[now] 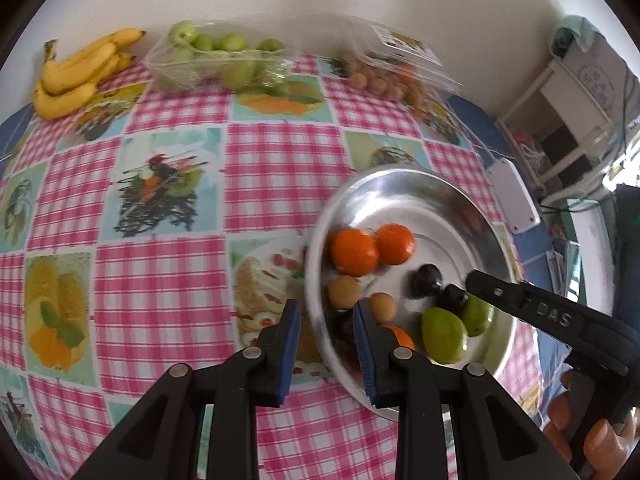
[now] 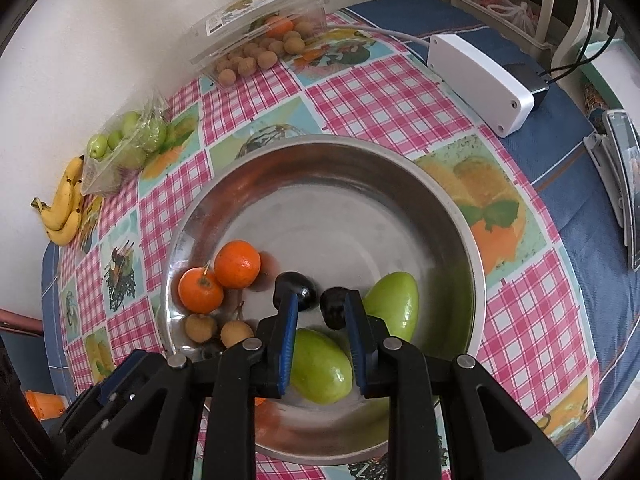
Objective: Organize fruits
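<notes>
With both claws parted and holding nothing, the right gripper [image 2: 320,344] hangs over the steel bowl [image 2: 452,196] near the table's right edge, so gathering seems underway; next likely calls for fetching bananas [image 1: 76,76] from the far-left corner with the left gripper [image 1: 326,350].

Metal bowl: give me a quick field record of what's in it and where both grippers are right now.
bowl: metal bowl on checked tablecloth
oranges: two, touching, left side
longans: two
dark plums: two
green mangoes: two
right gripper: open, empty, over the near mango
left gripper: open, empty, fingers either side of the bowl's rim
outside bowl: bananas
</notes>
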Motion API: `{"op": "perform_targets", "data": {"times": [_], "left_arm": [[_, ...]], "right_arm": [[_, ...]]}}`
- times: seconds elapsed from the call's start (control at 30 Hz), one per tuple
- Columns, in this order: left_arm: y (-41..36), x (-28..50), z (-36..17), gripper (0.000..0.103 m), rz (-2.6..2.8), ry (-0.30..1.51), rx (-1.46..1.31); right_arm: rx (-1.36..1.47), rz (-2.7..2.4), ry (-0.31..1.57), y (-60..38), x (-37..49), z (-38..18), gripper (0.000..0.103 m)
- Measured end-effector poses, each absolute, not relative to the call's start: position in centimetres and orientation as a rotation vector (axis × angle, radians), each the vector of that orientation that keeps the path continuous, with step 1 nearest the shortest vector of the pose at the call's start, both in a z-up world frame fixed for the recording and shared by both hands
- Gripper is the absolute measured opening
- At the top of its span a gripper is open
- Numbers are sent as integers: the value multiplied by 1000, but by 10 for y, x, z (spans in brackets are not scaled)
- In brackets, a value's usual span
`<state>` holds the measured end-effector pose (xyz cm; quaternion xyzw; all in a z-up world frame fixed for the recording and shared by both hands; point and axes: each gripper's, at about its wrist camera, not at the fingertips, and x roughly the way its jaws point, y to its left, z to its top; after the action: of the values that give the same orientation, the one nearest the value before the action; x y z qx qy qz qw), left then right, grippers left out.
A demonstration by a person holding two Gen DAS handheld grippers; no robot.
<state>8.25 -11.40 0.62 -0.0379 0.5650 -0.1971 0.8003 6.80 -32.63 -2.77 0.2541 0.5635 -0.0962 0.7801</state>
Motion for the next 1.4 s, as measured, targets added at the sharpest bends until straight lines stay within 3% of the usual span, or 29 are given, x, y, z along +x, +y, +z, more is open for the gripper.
{"op": "perform_targets", "data": {"times": [0.2,0.3,0.33,0.47,0.6,0.77,0.9,1.17,1.23,1.3,1.4], "left_arm": [[-90,91,0,31,-327,1236,-110],[-80,97,-7,45,-276,1254,-118],[-77,98,-9,54,-259,1258,-121],[-69,101,-14,65,-213,1265,-110],[-62,103,-19,74,-161,1271,-90],[-55,105,-22,98,-112,1267,-78],[-52,106,-23,102,-86,1258,-57],[-50,107,-26,103,-54,1256,-40],[-50,107,-26,103,-44,1255,-36],[-49,107,-26,103,-36,1255,-35],[-47,108,-27,103,-33,1257,-36]], "right_arm": [[488,-182,1222,-313,73,-24,25],[455,-167,1235,-304,76,-26,25],[442,-160,1239,-300,78,-26,25],[393,-143,1247,-287,81,-27,27],[348,-128,1247,-276,84,-27,44],[312,-123,1253,-269,85,-29,62],[304,-121,1261,-267,87,-32,70],[286,-118,1268,-266,88,-33,73],[288,-115,1266,-267,88,-34,78],[289,-113,1259,-266,88,-34,92],[291,-109,1264,-265,89,-34,93]]}}
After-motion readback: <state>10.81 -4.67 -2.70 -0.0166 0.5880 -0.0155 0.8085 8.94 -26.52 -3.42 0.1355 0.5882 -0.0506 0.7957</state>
